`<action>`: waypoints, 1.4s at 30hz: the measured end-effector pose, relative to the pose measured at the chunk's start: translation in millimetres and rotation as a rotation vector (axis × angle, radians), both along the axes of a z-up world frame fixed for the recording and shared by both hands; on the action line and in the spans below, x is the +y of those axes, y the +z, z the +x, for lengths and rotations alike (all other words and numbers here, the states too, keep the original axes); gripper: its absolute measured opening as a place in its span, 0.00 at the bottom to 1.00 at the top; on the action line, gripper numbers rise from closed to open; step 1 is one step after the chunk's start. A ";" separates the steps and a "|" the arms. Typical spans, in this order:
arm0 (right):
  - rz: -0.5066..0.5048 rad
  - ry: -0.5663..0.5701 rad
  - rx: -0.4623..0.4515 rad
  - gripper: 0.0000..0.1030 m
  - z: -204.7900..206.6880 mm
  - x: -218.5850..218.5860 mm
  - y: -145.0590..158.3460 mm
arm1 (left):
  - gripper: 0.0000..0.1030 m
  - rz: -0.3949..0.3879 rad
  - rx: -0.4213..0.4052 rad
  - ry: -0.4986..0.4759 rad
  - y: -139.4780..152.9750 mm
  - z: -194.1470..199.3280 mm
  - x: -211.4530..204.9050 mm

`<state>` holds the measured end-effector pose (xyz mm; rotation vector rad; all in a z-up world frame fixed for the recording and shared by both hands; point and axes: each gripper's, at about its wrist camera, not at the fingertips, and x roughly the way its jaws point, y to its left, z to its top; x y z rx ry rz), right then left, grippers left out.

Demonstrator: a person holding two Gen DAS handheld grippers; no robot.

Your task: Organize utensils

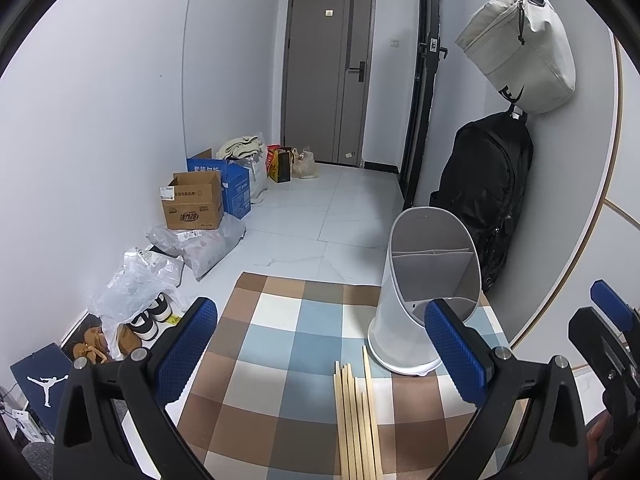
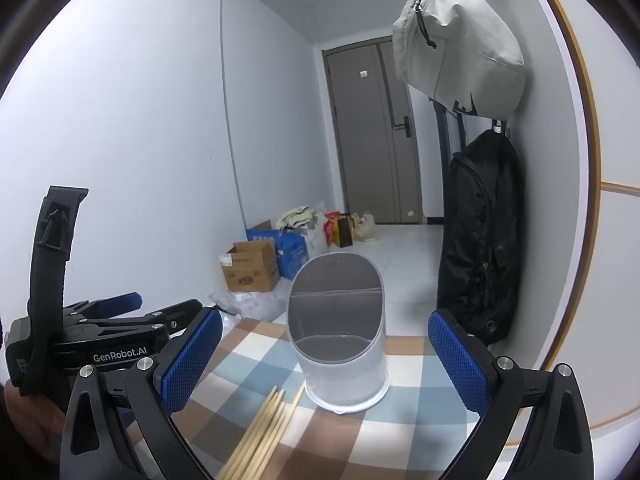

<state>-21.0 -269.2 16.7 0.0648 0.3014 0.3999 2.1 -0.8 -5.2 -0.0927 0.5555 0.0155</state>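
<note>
Several wooden chopsticks (image 1: 357, 420) lie side by side on a checked tablecloth (image 1: 280, 344), tips toward a white utensil holder (image 1: 426, 292) with a grey divided inside. My left gripper (image 1: 320, 352) is open and empty, just behind the chopsticks. In the right wrist view the chopsticks (image 2: 262, 436) lie in front of the holder (image 2: 340, 336). My right gripper (image 2: 326, 360) is open and empty, facing the holder. The left gripper (image 2: 116, 320) shows at the left there.
A black backpack (image 1: 486, 196) and a light grey bag (image 1: 520, 44) hang on the wall right of the table. Boxes (image 1: 194, 200), bags and shoes (image 1: 150, 320) line the floor at left. A grey door (image 1: 328, 72) stands at the far end.
</note>
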 end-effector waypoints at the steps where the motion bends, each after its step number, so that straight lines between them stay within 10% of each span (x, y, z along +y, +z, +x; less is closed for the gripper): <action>1: 0.001 0.000 0.001 1.00 0.2 -0.2 0.2 | 0.98 -0.001 0.003 0.000 -0.2 0.3 0.2; 42: -0.021 0.040 0.032 1.00 13.4 7.2 -10.8 | 0.98 -0.002 0.120 -0.041 -18.6 16.7 5.5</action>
